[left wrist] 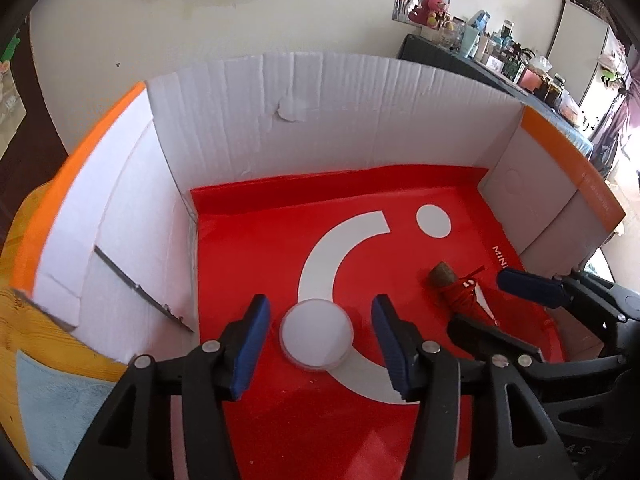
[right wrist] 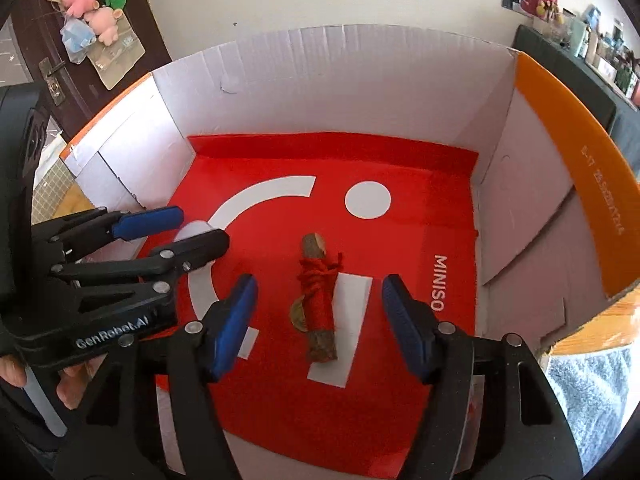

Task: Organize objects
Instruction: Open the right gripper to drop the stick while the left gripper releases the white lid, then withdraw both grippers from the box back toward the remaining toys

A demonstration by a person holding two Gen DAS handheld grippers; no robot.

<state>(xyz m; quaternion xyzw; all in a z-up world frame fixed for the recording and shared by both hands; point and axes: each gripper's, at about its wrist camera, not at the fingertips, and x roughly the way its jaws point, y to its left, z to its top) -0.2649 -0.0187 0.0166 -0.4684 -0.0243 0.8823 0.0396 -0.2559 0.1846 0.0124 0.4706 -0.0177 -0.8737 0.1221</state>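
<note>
White cardboard box [left wrist: 320, 120] with its red paper lining holds both items: we have our left gripper [left wrist: 316, 344] parted around the loose white round plastic lid [left wrist: 317, 334], our right gripper [right wrist: 320, 328] parted around the red-thread-wrapped wooden stick [right wrist: 318, 296] beside it (placing looks done); next, lift clear.

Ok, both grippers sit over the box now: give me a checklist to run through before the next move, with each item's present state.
1. Left gripper clear of the white round case: ok, pads stand apart from it.
2. Right gripper clear of the stick wrapped in red cord: ok, jaws open either side.
3. Both items lying on the red bag in the cardboard box: ok.
4. The two grippers apart from each other: cannot tell, they overlap in both views.
5. Coin-like piece by the stick attached: cannot tell.
</note>
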